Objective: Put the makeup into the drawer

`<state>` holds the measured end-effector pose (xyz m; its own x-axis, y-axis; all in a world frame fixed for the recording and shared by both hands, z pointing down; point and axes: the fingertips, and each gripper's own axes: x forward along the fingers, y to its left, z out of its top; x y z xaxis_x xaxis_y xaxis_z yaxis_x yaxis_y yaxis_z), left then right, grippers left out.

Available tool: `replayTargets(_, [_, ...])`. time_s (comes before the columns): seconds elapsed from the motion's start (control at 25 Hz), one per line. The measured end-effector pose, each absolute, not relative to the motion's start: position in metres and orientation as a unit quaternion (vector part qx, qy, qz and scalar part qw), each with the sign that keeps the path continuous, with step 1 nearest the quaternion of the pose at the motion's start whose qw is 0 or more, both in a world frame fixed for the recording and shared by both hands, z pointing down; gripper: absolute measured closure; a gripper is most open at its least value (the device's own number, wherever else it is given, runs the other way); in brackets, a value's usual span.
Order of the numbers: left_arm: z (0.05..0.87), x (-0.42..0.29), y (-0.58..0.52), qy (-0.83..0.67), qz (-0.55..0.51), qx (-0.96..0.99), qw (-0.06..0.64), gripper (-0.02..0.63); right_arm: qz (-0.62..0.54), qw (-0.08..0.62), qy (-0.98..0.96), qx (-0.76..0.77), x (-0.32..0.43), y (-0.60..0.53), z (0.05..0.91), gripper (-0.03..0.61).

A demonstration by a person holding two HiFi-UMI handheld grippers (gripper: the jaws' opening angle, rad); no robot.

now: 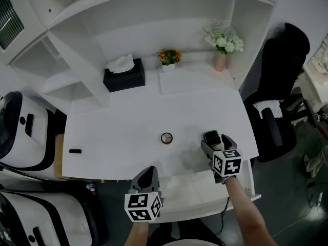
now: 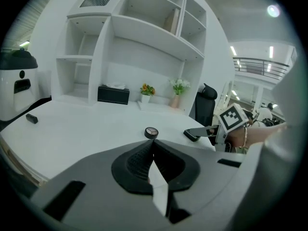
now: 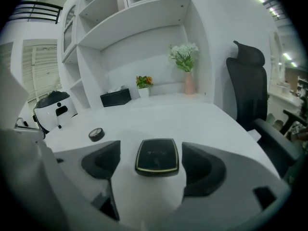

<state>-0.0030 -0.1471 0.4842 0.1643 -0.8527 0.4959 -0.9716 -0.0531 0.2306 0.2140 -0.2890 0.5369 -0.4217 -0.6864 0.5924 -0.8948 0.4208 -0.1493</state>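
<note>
Right claw (image 3: 155, 166): grey shell, black pads, spread wide, touching nothing. Flat rounded-square compact (image 3: 157, 155), glossy black with gold rim, lies between my pads on the smooth white desk (image 1: 128, 132). Small round black pot (image 3: 96, 134), left of the compact. Left claw (image 2: 153, 150): pressed together, empty.

Left gripper (image 1: 147, 172) held low and close to the body, tipped forward and down, jaws pressed together. Right gripper (image 1: 214, 140) further out, angled down, jaws spread wide. Bare right forearm (image 1: 247, 209) stretched forward; left wrist (image 1: 137, 228) barely in head view.
</note>
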Motion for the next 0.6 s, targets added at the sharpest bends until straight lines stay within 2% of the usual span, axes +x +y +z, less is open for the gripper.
replayTargets(0.6, [0.492, -0.006, -0.152, -0.644, 0.118, 0.706, 0.269, 0.611, 0.242, 0.285, -0.8, 0.469, 0.212, -0.294, 0.561, 0.196])
